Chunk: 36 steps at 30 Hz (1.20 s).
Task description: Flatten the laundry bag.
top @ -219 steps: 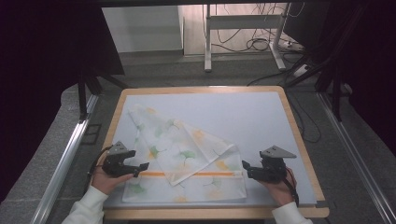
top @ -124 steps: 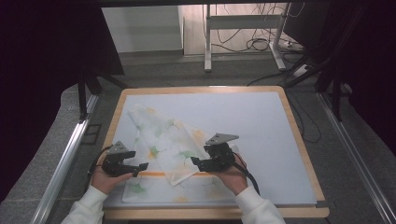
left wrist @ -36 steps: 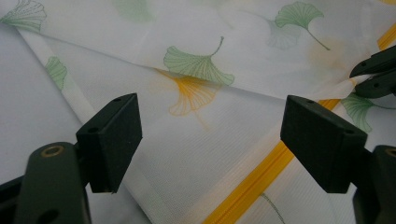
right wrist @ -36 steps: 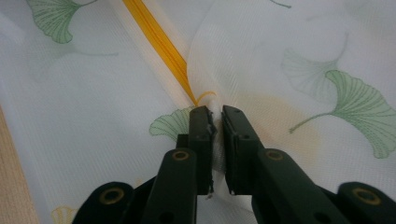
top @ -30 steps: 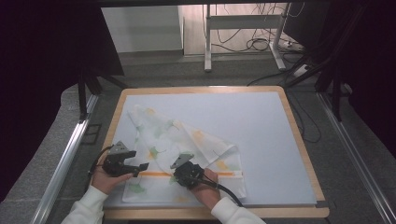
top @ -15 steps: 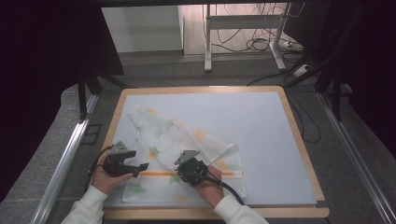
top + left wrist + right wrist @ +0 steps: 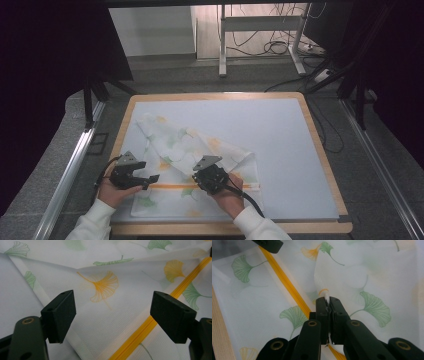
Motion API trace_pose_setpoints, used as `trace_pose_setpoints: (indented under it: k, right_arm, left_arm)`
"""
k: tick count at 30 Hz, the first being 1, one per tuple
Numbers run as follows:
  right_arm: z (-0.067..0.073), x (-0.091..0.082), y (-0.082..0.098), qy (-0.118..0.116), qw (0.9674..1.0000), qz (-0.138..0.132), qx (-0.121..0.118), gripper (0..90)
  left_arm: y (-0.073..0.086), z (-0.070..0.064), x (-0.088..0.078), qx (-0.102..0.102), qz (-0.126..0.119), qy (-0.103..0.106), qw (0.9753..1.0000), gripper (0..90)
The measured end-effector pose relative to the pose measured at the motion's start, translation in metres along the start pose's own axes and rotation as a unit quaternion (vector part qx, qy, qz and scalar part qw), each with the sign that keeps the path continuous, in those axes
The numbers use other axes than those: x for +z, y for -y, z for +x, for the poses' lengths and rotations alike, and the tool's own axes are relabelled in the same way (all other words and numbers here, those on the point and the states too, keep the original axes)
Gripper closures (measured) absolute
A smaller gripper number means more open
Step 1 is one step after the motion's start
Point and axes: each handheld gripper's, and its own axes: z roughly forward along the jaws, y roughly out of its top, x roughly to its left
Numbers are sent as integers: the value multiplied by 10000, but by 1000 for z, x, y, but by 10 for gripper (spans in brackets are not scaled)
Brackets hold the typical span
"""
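Right hand-held gripper is the one to watch: it has travelled from the worktop's right edge across to the middle of the cloth, and its jaws are now pinched tight on a small peak of the thin white fabric printed with green and orange ginkgo leaves. From the right gripper view you can see that pinch clearly, the right hand-held gripper closed hard with a little tuft of cloth poking out at twelve o'clock, and the fabric tenting up from it. Compared with a second ago it sits a touch higher and further toward three o'clock, so I'd judge a fold is being drawn back or carried over.

Left hand-held gripper has not budged; it waits at the cloth's nine o'clock side with jaws wide apart, gripping nothing. In its own view the left hand-held gripper straddles bare cloth, an orange leaf ahead between the pads.

As for the cloth itself: it lies on the pale blue-grey worktop, toward the seven o'clock quarter, partly folded, with one corner reaching up toward eleven o'clock and a flap laid over toward three. A bright orange stripe runs across it between the two grippers. The weave looks fine and slightly sheer, crisp at the creases.
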Motion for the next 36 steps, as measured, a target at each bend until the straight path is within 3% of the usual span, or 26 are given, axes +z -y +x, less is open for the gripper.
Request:
trace_pose_setpoints:
  k: [36]
  right_arm:
    - [-40, -34, 0, 378, 9972, -433, 482, 858]
  left_arm:
    - [0, 0, 0, 55, 25, 10, 10000, 207]
